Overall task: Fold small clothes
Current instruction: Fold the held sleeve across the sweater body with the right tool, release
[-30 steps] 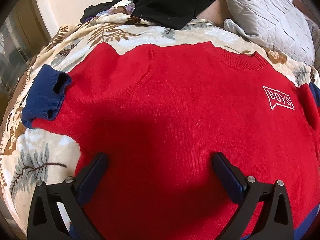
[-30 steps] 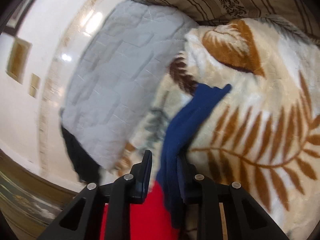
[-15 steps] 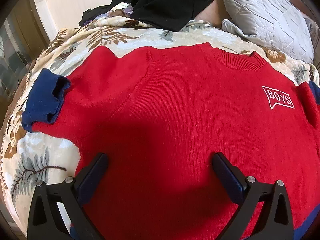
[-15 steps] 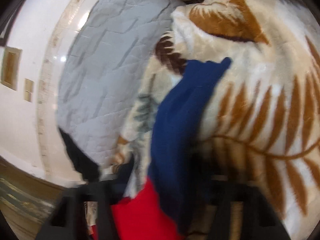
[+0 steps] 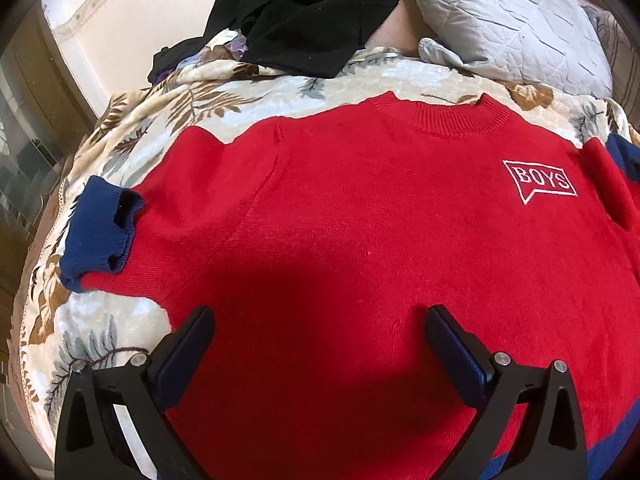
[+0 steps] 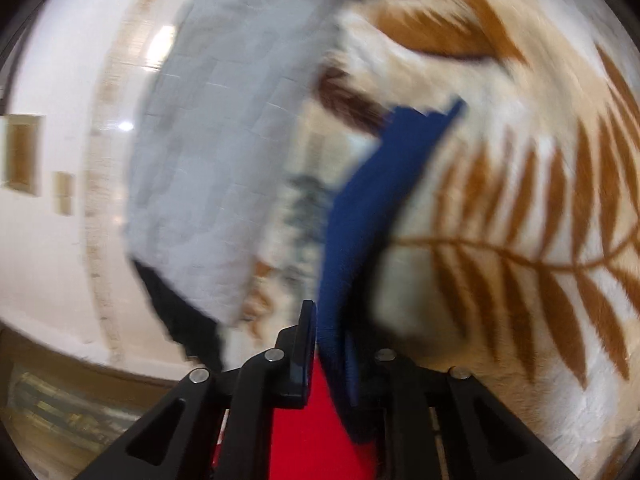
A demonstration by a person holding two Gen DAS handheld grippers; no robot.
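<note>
1. Red knit sweater [image 5: 360, 220], front up, spread flat over a leaf-print fleece blanket [image 5: 280, 84]; crew neck at the far side, white "BOYS" patch [image 5: 538, 180] on the chest toward the right.
2. Blue cuff [image 5: 98, 236] of one short sleeve at the left, open end turned toward the body of the sweater.
3. Left gripper [image 5: 320, 320] above the near part of the sweater, fingers spread wide, nothing between them.
4. Right gripper [image 6: 330, 332] at the other sleeve's blue cuff [image 6: 372, 208]: jaws closing, nearly together, the blue knit pinched between them; red fabric showing just below the pads. Right wrist view blurred.
5. Black garments [image 5: 304, 12] heaped at the far edge of the blanket.
6. Grey quilted pillow [image 5: 516, 20] far right, beside the black heap; same pillow [image 6: 224, 152] left of the pinched cuff in the right wrist view.
</note>
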